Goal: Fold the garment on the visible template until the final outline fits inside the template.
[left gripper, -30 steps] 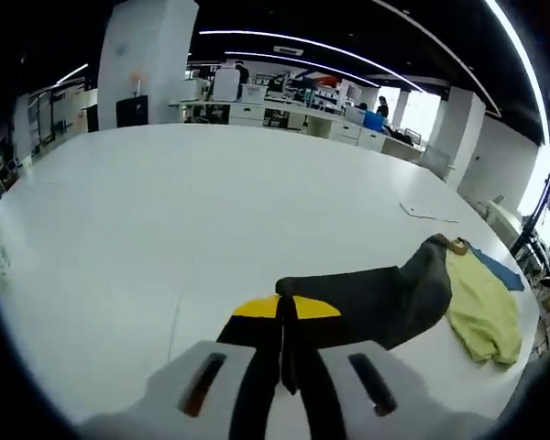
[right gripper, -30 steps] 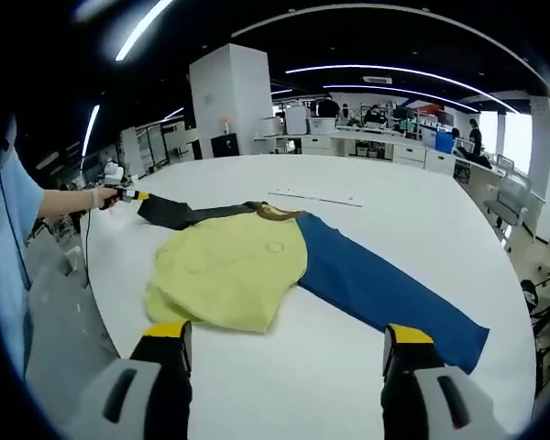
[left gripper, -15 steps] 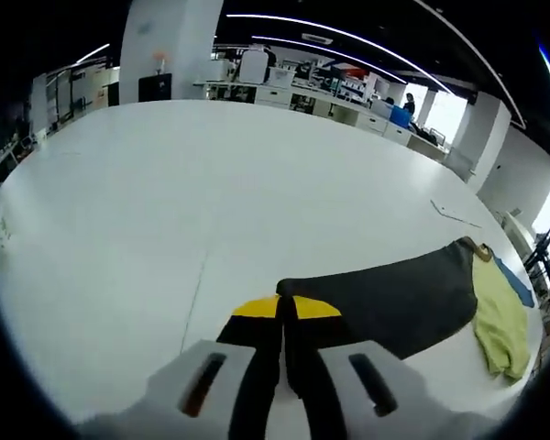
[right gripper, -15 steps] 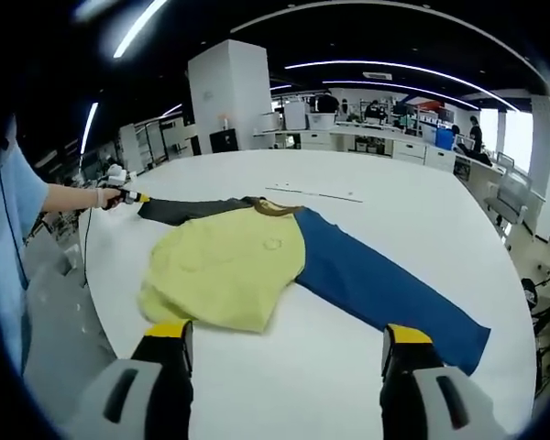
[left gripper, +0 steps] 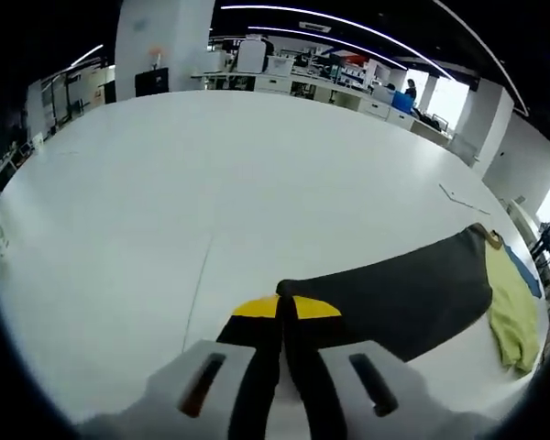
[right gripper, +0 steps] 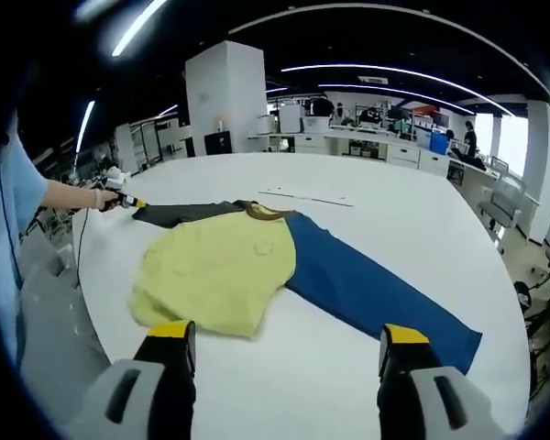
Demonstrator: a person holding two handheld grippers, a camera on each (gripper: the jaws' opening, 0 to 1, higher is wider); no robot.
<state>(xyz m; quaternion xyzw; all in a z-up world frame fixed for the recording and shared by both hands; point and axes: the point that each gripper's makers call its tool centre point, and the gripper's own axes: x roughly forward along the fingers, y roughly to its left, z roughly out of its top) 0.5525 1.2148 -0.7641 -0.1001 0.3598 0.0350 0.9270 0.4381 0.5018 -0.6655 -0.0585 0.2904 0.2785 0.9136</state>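
Starting nearest, the left claw (left gripper: 281, 316) is seen closed on the cuff end of the dark sleeve (left gripper: 399, 293), its yellow-tipped jaws pressed together over the cloth, while the right claw (right gripper: 284, 341) hangs with its jaws wide apart, gripping nothing, above bare bench just short of the garment's hem. The garment (right gripper: 222, 269) lies flat on the white bench (right gripper: 394, 229), its yellow-green body toward the near edge, with the dark sleeve drawn out toward the left edge and the blue sleeve (right gripper: 371, 295) spread toward the right edge. It is judged to be light, soft and limp, so that it will sag and crease wherever it is unsupported; cuffs, hem corners and the collar (right gripper: 264, 212) are judged the best places to be gripped, since doubled cloth holds better there. Thin lines (left gripper: 197, 289) are marked on the bench top, though a template cannot be made out with certainty. Ample open room is left beyond the garment, toward the far edge.
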